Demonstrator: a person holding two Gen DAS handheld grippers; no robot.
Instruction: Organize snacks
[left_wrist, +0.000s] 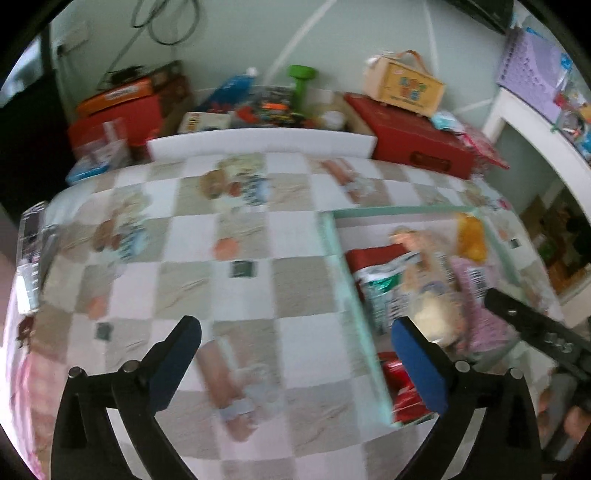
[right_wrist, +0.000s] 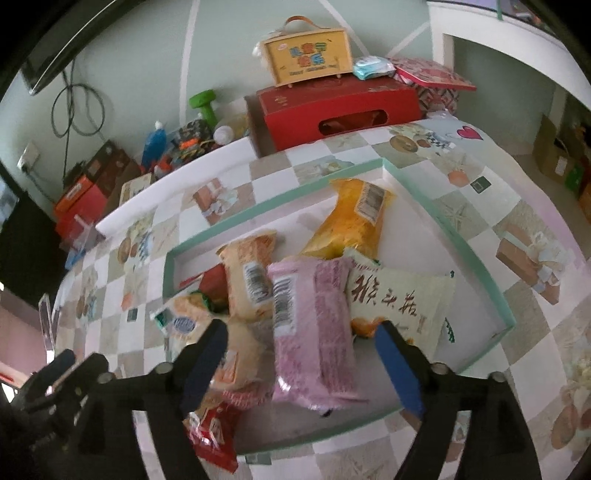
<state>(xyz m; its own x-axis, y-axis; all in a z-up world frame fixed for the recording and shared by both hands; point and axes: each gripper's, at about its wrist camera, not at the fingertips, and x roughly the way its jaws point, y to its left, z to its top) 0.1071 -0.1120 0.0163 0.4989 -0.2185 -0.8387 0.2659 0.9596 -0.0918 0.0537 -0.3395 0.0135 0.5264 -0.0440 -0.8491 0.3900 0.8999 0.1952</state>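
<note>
— Where are my two hands sitting?

— Both point steeply down at the bench (left_wrist: 240, 295). In the left wrist view the left tongs (left_wrist: 295, 362) fill the bottom of the frame over the chequered cloth, just left of the green-rimmed tray (left_wrist: 354, 306); nothing is between the blue pads (left_wrist: 177, 365), and they stand spread wide, released.

— And the right?

— The right tongs (right_wrist: 301, 360) hang over the tray's near half, at the bottom centre of the right wrist view. They are also spread wide. The pink snack packet (right_wrist: 314, 325) lies between the pads, and I see a gap on each side, so I read it as let go.

— Where are the snacks?

— Heaped in the tray: an orange packet (right_wrist: 354, 218) towards the upper middle, a cream packet (right_wrist: 402, 299) right of the pink one. The left view is blurred, so I can't make out more there.
</note>
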